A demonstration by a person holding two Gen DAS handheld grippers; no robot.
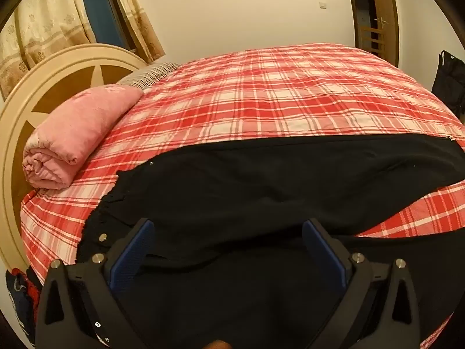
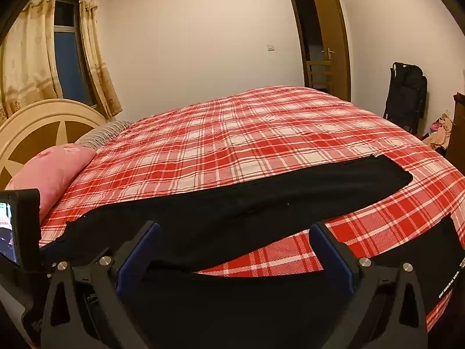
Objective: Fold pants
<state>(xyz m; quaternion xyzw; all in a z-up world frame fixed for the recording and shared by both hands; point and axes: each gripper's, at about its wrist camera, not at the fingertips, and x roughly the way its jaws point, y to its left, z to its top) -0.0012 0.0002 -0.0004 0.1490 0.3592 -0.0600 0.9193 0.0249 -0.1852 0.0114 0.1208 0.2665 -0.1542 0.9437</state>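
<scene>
Black pants [image 1: 276,180] lie spread on the red plaid bed [image 1: 261,93], waistband at the left, legs running right. My left gripper [image 1: 228,232] is open with blue pads wide apart, just above the near leg by the waist. In the right wrist view the pants [image 2: 232,215] split into a far leg and a near leg [image 2: 232,296] with plaid sheet between them. My right gripper [image 2: 234,232] is open and empty above the near leg. The near leg's cuff [image 2: 441,247] lies at the right.
A rolled pink blanket [image 1: 72,142] lies at the bed's head by the cream headboard [image 1: 35,93]. The other gripper's body with a small screen [image 2: 14,232] shows at the left. A black bag [image 2: 407,96] stands by the right wall. The bed's far half [image 2: 247,133] is bare sheet.
</scene>
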